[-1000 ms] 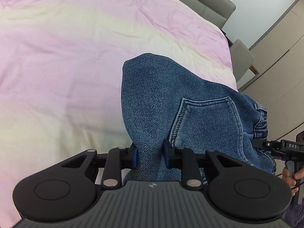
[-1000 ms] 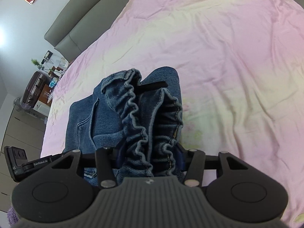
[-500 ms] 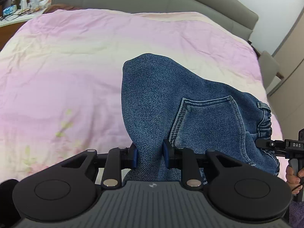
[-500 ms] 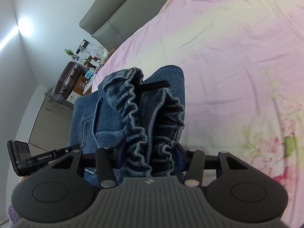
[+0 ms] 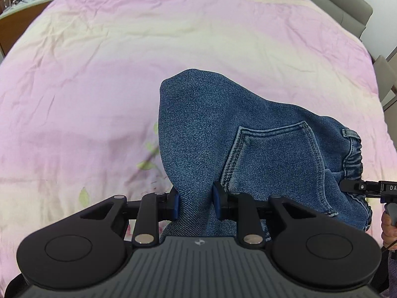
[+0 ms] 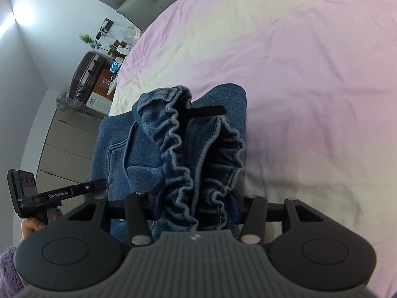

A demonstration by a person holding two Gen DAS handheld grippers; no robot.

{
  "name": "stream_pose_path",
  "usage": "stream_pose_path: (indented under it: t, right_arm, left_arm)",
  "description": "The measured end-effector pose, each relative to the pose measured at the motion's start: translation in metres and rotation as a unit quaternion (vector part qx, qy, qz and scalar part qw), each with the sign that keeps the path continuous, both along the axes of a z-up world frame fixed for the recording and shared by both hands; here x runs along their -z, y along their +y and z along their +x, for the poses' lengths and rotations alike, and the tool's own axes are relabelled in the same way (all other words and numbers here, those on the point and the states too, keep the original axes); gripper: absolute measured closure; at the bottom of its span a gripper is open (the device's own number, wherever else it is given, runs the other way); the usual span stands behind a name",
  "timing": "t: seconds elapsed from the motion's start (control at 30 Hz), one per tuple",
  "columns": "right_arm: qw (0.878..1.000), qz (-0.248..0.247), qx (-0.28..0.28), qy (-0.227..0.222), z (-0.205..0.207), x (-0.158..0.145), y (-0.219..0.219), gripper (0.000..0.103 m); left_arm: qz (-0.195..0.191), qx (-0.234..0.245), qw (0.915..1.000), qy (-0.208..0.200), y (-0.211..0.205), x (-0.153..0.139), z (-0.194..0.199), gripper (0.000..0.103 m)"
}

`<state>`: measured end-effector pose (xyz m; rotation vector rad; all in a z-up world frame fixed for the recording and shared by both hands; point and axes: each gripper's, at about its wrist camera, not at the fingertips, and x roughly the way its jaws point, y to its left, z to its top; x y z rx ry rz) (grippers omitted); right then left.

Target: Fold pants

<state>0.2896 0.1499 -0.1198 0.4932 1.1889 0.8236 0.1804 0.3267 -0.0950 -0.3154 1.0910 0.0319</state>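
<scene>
**Jeans slung between two grips, above the bed**

The pants point(image 5: 223, 134) hang as one bundle between the two tools, with the long axis running across from one grip to the other, and neither hand is nearer: both already hold them. The left gripper point(image 5: 196, 203) pinches a fold of plain denim beside the back pocket point(image 5: 273, 159); the cloth rises ahead of its jaws and drapes away to their right. The right gripper point(image 6: 196, 206) clamps the gathered elastic waistband point(image 6: 178, 154), its jaws set wider around the thick ruffle, which stands straight ahead of them. The pink bedsheet point(image 5: 99, 74) lies beyond and below both jaw pairs; laying the bundle flat there looks like the next need.
</scene>
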Motion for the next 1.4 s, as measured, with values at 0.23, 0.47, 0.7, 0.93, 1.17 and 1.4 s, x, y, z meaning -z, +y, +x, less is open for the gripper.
stream_pose_path:
  t: [0.23, 0.47, 0.7, 0.93, 1.17, 1.4]
  right_arm:
    - [0.999, -0.039, -0.022, 0.000, 0.007, 0.038, 0.024, 0.057]
    - [0.997, -0.074, -0.023, 0.016, 0.028, 0.062, 0.042, 0.052]
    - [0.988, -0.127, -0.043, -0.076, 0.017, 0.028, 0.039, 0.030]
    - [0.958, -0.150, -0.067, -0.235, -0.037, -0.030, 0.021, 0.040]
    - [0.920, -0.163, -0.140, -0.329, -0.095, -0.027, 0.044, 0.067]
    - [0.917, -0.215, -0.143, -0.305, -0.084, 0.017, 0.056, 0.065]
  left_arm:
    - [-0.006, 0.014, 0.9991, 0.039, -0.032, 0.053, 0.036, 0.074]
    - [0.003, 0.009, 0.9985, 0.054, -0.069, 0.071, 0.051, 0.068]
    - [0.054, 0.005, 0.9981, 0.030, -0.114, 0.045, 0.025, 0.050]
    - [0.078, 0.019, 0.9963, -0.029, -0.204, 0.010, -0.012, 0.050]
    - [0.081, 0.021, 0.9964, -0.016, -0.216, 0.022, -0.018, 0.071]
    - [0.098, 0.014, 0.9950, 0.012, -0.211, 0.048, -0.027, 0.076]
